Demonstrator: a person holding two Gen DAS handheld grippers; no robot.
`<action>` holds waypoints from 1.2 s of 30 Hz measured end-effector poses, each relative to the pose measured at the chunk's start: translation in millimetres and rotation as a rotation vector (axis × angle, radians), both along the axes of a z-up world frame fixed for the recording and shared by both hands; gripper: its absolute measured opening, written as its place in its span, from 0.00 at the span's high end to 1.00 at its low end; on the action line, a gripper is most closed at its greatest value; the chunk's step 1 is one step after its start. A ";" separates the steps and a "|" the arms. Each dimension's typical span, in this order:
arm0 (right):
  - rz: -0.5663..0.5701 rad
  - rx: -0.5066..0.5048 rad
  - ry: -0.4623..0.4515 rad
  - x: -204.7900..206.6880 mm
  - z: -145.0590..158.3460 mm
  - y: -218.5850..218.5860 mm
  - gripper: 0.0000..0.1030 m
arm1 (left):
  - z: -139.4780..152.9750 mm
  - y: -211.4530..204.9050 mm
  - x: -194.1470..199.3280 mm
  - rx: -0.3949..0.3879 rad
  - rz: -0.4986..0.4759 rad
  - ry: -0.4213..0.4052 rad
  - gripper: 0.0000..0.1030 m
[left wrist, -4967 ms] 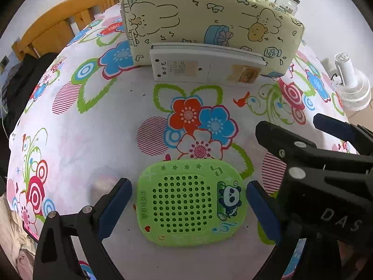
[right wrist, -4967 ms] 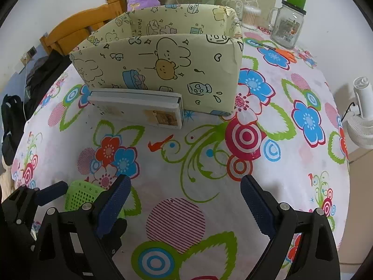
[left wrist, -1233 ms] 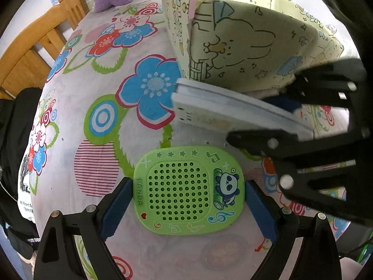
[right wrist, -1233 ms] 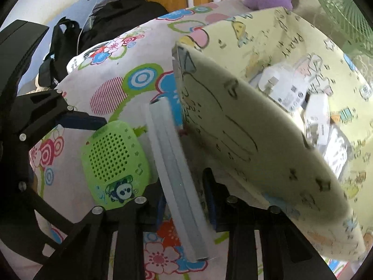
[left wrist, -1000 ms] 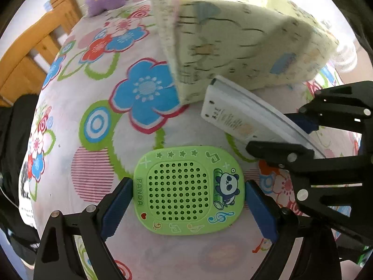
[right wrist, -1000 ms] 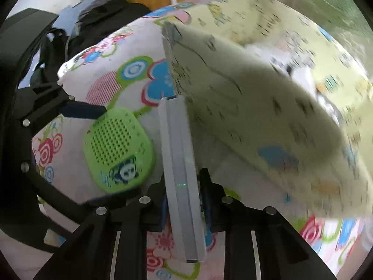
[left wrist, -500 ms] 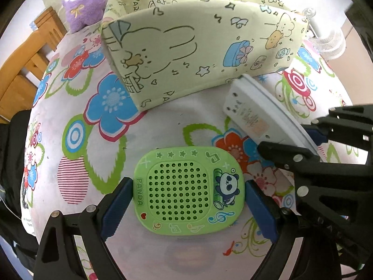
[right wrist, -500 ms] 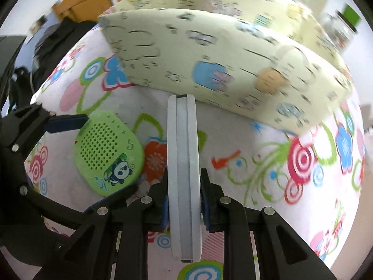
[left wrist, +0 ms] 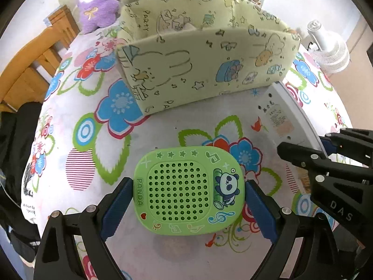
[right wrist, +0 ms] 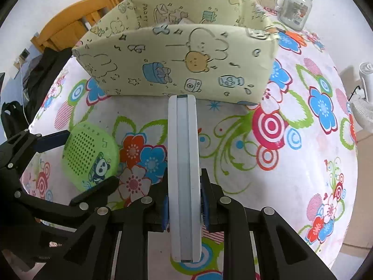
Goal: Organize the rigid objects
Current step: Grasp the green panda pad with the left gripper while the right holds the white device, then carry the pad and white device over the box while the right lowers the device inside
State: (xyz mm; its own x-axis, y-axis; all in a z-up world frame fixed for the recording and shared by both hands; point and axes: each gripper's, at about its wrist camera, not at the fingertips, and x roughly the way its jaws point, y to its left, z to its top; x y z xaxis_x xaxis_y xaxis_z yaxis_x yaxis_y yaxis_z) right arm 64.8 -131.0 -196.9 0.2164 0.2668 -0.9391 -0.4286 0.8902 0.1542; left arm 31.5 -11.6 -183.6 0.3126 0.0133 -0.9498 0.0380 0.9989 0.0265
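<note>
Now that the right claw (right wrist: 184,206) has lifted the grey-white slab (right wrist: 184,163) edge-on from beside the yellow fabric box (right wrist: 181,63), it grips it mid-frame, while the left claw (left wrist: 188,200) stays clamped on the green panda speaker (left wrist: 188,189) at lower centre. Both items appear ready to go into the box at the top of the frame.

White device (right wrist: 184,175) — edge-up between fingers (right wrist: 165,207)

Green panda speaker (left wrist: 189,192) flat; white slab (right wrist: 184,179) edge-up.

1. One flat green plastic panda speaker (left wrist: 188,191) — between the left tool's fingers.
2. One slim white-grey rectangular device (right wrist: 184,177) — in the right tool.
3. One pale-yellow cartoon-print fabric box (right wrist: 181,65) ahead.
4. One glass jar (right wrist: 295,7), green-lidded, beyond.
</note>
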 end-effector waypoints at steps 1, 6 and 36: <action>-0.002 0.001 0.002 0.6 1.4 1.6 0.77 | 3.4 -0.6 -0.5 0.000 0.008 -0.003 0.08; -0.013 0.015 -0.008 -0.8 16.7 -11.5 0.77 | 21.7 -0.2 -2.0 -0.013 0.041 -0.025 0.08; -0.027 0.074 -0.125 28.0 103.0 -25.6 0.77 | 107.6 -16.7 27.2 0.057 0.119 -0.180 0.08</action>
State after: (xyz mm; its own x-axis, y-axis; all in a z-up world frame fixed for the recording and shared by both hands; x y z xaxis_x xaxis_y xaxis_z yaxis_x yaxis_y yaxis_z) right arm 92.8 -156.6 -93.9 0.3384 0.3272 -0.8823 -0.4247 0.8898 0.1670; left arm 58.7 -28.3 -75.9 0.4701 0.1126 -0.8754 -0.0910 0.9927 0.0789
